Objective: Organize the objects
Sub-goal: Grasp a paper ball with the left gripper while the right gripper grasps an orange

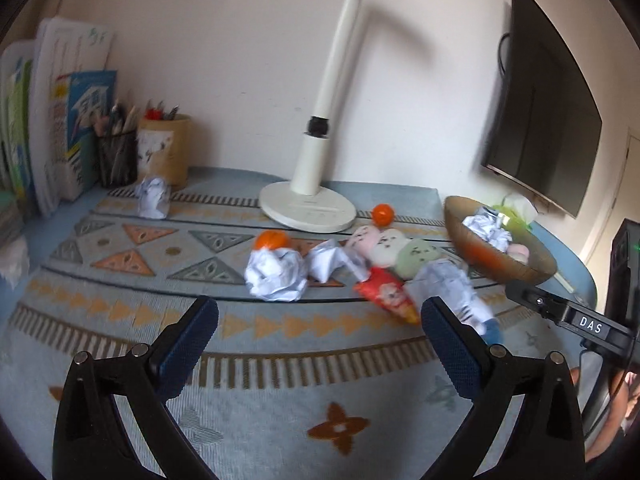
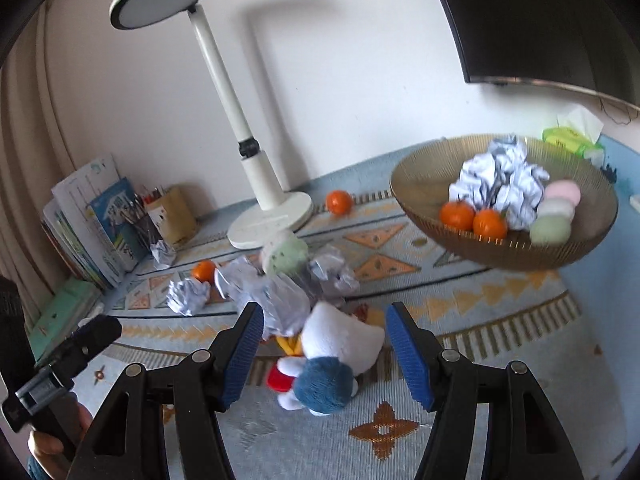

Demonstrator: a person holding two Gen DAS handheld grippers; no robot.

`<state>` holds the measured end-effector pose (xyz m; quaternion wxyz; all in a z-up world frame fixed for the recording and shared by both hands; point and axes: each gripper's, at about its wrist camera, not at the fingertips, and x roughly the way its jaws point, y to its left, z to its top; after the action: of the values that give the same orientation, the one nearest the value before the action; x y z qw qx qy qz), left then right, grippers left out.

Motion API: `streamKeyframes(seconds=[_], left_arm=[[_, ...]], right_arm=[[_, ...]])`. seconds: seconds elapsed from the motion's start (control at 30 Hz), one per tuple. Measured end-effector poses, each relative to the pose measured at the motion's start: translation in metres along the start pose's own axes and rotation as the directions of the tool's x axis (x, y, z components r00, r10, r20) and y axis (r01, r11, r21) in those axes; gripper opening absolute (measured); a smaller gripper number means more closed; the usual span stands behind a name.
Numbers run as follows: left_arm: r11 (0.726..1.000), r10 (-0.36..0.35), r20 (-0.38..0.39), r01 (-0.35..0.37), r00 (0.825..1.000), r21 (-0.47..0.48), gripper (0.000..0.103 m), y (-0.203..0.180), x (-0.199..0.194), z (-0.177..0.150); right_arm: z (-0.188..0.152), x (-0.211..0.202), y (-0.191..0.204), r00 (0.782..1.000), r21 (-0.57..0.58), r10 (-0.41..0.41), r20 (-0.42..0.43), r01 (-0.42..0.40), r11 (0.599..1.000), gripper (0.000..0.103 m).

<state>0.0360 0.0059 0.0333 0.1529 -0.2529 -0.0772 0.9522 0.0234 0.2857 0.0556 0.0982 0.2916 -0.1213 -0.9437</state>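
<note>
Soft daylight, slight motion blur (fisheye-bent edges), dark corners.

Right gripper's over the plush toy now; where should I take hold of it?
Grip the plush toy across its white body, coming from above and the near side. The open right gripper already straddles it; the body is the widest soft part, clear of the crumpled paper behind it.

Your right claw (image 2: 324, 344) stands open around a white and blue plush toy (image 2: 328, 364) on the worktop (image 2: 500, 320), seemingly not touching it; the bowl (image 2: 424, 188) holds crumpled paper (image 2: 500, 180) and oranges (image 2: 472, 218).
</note>
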Motion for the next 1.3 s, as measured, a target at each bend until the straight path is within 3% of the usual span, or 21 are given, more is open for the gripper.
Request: streamKeyframes(seconds=[0.33, 0.57, 1.03, 1.1, 1.17, 1.3], left_arm=[[0.999, -0.021, -0.017, 0.021, 1.0, -0.04, 0.102, 0.011, 0.004, -0.001], [0.997, -0.022, -0.032, 0.02, 0.999, -0.069, 0.102, 0.015, 0.006, 0.001], [0.996, -0.012, -0.015, 0.011, 1.0, -0.09, 0.102, 0.02, -0.001, 0.004], [0.995, -0.005, -0.02, 0.003, 1.0, -0.099, 0.102, 0.026, -0.005, 0.01], [0.995, 0.013, -0.01, -0.014, 1.0, -0.101, 0.102, 0.042, -0.013, 0.032], [0.99, 0.076, -0.012, -0.077, 0.997, -0.12, 0.102, 0.089, -0.001, 0.088]], right_arm=[[-0.005, 0.006, 0.003, 0.999, -0.017, -0.048, -0.003, 0.048, 0.999, 0.064], [-0.006, 0.004, 0.007, 0.998, -0.038, -0.062, 0.012, 0.062, 0.997, 0.08], [-0.008, 0.009, 0.021, 0.995, -0.103, -0.096, -0.012, 0.094, 0.99, 0.081], [-0.003, 0.013, 0.027, 0.995, -0.11, -0.09, -0.049, 0.084, 0.99, 0.077], [0.017, 0.012, 0.034, 0.997, -0.091, -0.026, -0.079, 0.018, 0.996, 0.069], [0.076, 0.019, 0.052, 0.998, -0.102, -0.005, -0.07, -0.002, 0.995, 0.068]])
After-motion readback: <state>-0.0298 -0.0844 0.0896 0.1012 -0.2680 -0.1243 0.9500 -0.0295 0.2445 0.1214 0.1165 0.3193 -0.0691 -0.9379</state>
